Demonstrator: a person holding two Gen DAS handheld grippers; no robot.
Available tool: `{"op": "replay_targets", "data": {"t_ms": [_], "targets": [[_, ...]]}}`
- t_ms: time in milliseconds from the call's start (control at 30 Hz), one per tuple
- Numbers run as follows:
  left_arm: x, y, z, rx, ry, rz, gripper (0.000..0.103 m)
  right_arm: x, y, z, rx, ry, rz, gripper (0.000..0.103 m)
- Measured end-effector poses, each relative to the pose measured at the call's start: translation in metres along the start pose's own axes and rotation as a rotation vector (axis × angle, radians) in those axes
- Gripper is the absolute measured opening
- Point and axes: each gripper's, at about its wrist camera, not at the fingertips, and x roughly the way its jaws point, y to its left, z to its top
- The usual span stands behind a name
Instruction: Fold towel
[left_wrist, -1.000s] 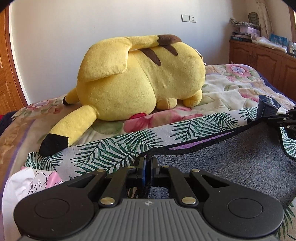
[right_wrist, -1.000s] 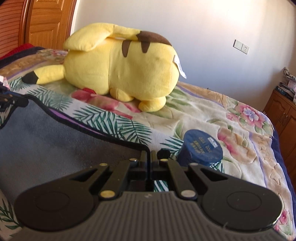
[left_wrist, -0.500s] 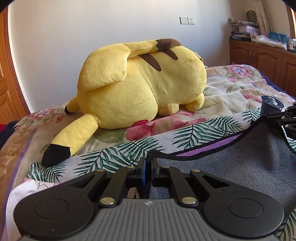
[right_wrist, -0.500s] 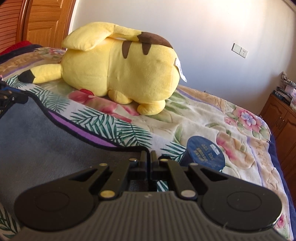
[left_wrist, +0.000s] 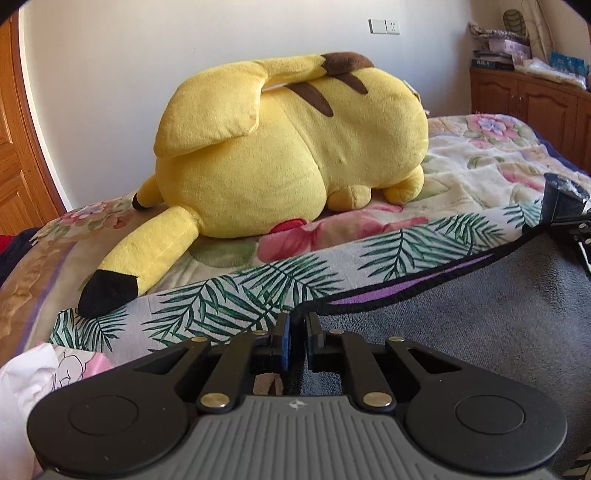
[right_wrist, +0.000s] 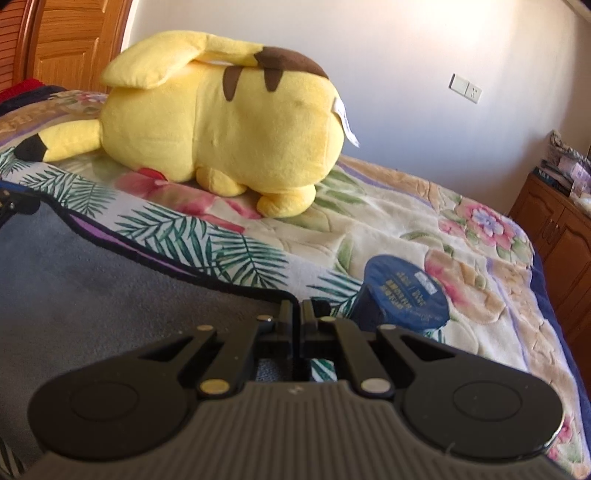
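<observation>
Towel (left_wrist: 480, 325): grey pile face with a black bound edge and a purple stripe just inside it, held up off the bed between the two grippers. Its top edge runs as a taut line from one gripper to the other and the grey face fills the lower part of both wrist views.

Left gripper (left_wrist: 295, 325): fingers together, clamped on the towel's black edge at its left corner. Right gripper (right_wrist: 297, 314): fingers together, clamped on the same edge at the opposite corner. Judgement: the two corners are pinched and held apart so that the cloth hangs flat and unwrinkled, ready to be carried over and laid onto its own other half. The lower hem is out of frame, so how far the fold has gone cannot be told.

Surroundings: palm-leaf cloth (left_wrist: 229, 299) lies on the bed just beyond the towel, over a floral blanket (right_wrist: 424, 221). A dark blue round-lidded container (right_wrist: 406, 291) sits on the bed just past the right gripper; likely to snag the towel if it is swung that way. A large yellow plush toy (left_wrist: 295, 155) lies further back, well apart from the towel. Wooden cabinet (left_wrist: 535, 99) stands against the far wall.
</observation>
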Motion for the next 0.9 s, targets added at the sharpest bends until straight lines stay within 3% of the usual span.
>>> {"op": "replay_targets", "data": {"t_ms": [67, 100, 133, 267, 600, 900], "targets": [[0.0, 0.0, -0.003, -0.001, 0.007, -0.001, 0.006, 0.0, 0.0, -0.002, 0.006, 0.006, -0.012, 0.02], [-0.002, 0.001, -0.003, -0.007, 0.01, -0.007, 0.014, -0.001, -0.001, -0.003, 0.013, 0.005, -0.012, 0.037], [-0.005, 0.002, -0.004, -0.015, 0.008, -0.01, 0.016, -0.003, -0.003, -0.004, 0.02, 0.002, -0.01, 0.048], [-0.02, 0.004, -0.002, -0.041, 0.012, -0.029, 0.031, -0.018, -0.01, -0.003, 0.056, -0.012, 0.007, 0.048], [-0.098, -0.006, 0.005, -0.043, -0.022, -0.074, 0.049, -0.088, -0.016, 0.011, 0.108, -0.043, 0.083, 0.048], [-0.168, -0.011, 0.01, -0.043, -0.06, -0.082, 0.052, -0.158, -0.018, 0.017, 0.149, -0.074, 0.127, 0.048]]}}
